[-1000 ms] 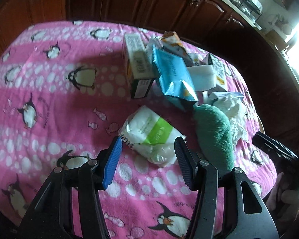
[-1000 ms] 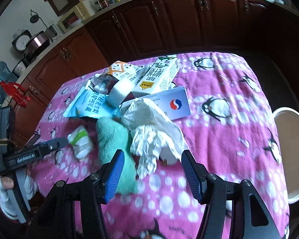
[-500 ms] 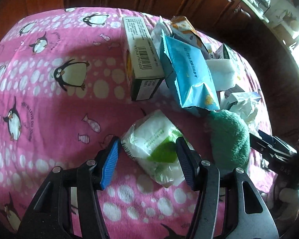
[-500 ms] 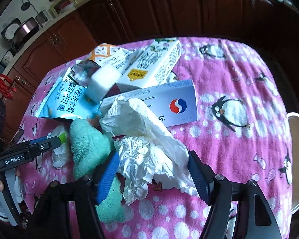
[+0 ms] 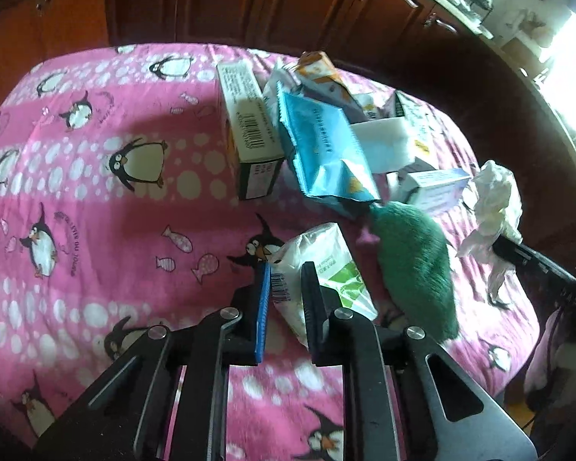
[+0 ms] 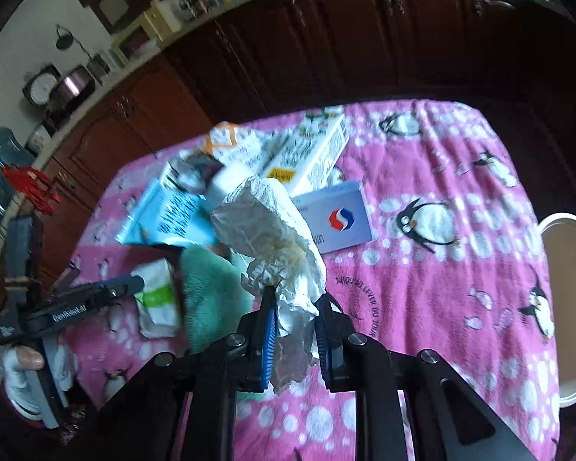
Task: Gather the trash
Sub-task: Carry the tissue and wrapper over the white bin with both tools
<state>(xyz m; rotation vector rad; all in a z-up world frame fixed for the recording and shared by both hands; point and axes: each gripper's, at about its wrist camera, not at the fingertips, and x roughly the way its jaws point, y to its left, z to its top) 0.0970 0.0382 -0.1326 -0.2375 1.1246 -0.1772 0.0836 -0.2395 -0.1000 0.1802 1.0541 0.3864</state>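
White plastic packet [image 5: 318,269] sits clamped in the left gripper [image 5: 286,292] near the pink penguin tablecloth [image 5: 96,207], left of a green fuzzy cloth [image 5: 411,265]. Crumpled tissue [image 6: 272,238] is pinched in the right gripper [image 6: 297,330], lifted above the pile of boxes [image 6: 311,153].

We see daylight flooding in from the blown-out window [image 5: 572,65] at the upper right of the left wrist view, leaving the dark cabinets [image 5: 249,4] murky. A soft shadow falls across the pink penguin cloth [image 5: 96,199]. Both fisheye frames bend strongly at their black corners. The right wrist view looks motion-blurred, perhaps most around the carton pile [image 6: 307,153].
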